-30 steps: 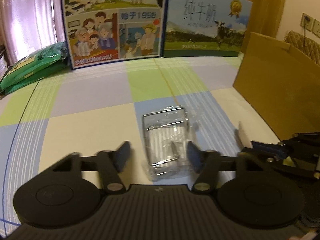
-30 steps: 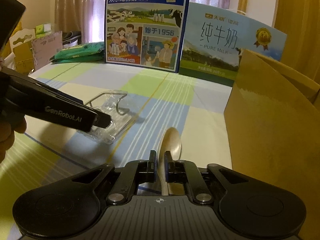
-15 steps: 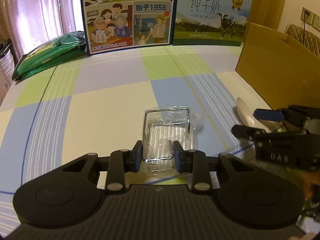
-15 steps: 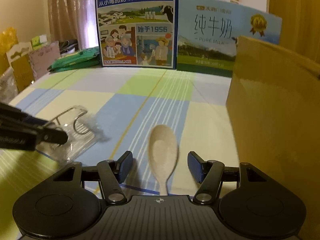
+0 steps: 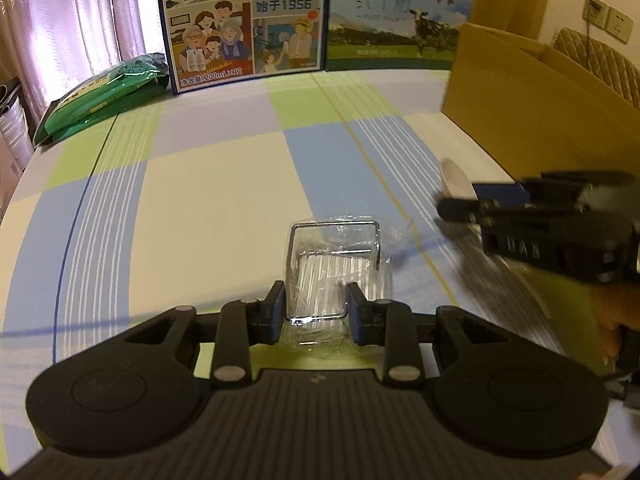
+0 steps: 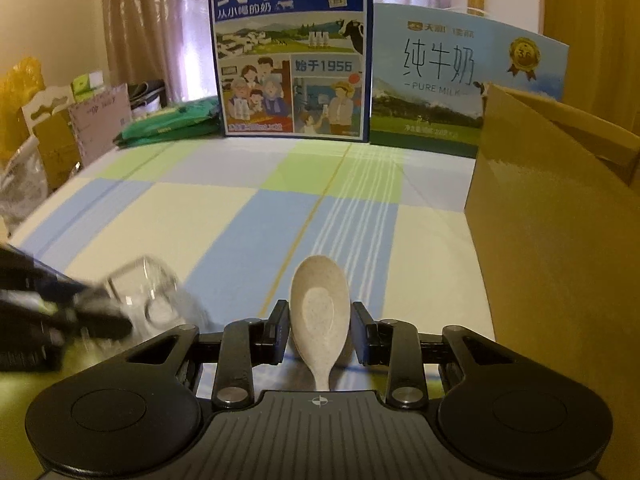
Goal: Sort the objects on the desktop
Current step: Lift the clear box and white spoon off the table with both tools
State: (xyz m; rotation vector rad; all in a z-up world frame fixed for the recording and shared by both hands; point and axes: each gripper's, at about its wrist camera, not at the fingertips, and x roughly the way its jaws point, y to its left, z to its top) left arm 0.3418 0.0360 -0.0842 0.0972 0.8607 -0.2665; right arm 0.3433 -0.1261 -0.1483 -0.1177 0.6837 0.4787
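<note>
A wire rack wrapped in clear plastic (image 5: 336, 252) sits between the fingers of my left gripper (image 5: 316, 314), which is shut on its near end. It shows blurred at the left of the right wrist view (image 6: 148, 292). A beige speckled spoon (image 6: 320, 300) points away from me, bowl up. My right gripper (image 6: 319, 332) has closed in on the sides of its bowl, and the handle runs back under the gripper body. From the left wrist view the right gripper (image 5: 472, 204) is blurred at the right, with the spoon (image 5: 454, 178) poking out past it.
An open brown cardboard box (image 6: 552, 240) stands close on the right. Two milk cartons (image 6: 292, 52) (image 6: 460, 76) stand along the back edge of the checked tablecloth (image 5: 224, 184). Green packets (image 5: 100, 96) lie at the back left. Clutter sits beyond the table's left edge.
My left gripper went from wide open to shut on the wrapped rack. My right gripper let go of the spoon's handle, opened wide, then closed in on the spoon's bowl.
</note>
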